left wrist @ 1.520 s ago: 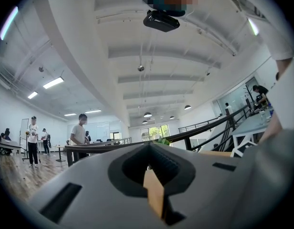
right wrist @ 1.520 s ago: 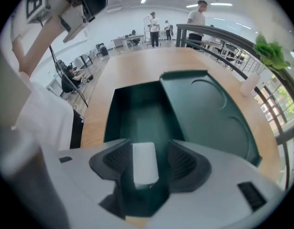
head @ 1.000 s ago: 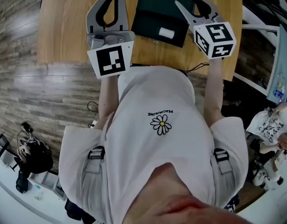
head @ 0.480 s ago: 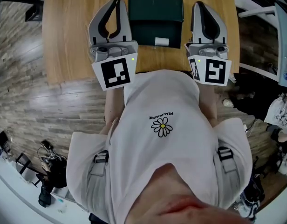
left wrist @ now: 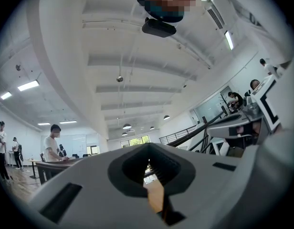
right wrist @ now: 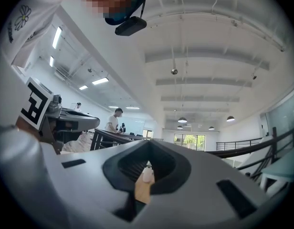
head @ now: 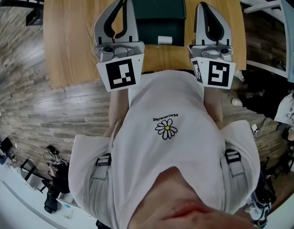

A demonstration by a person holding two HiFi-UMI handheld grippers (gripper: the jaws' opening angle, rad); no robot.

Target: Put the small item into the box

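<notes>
Left gripper [head: 124, 0] and right gripper [head: 203, 6] both closed, empty — small white item [head: 165, 40] at the green box [head: 156, 8] near edge looks light, stiff — pinch across its middle

Light wooden tabletop [head: 70, 32], seen from steeply above, with fine grain across its surface. Stands on a floor [head: 37, 109] of grey-brown planks. Carries a dark green box [head: 156, 8] at the middle of its far part, lying flat and square to the table's edges. Box in two parts: a larger one farther off and a lower, narrower one just in front of it, toward the near edge. Shows up too as a thin strip of pale wood low in the left gripper view and the right gripper view.
</notes>
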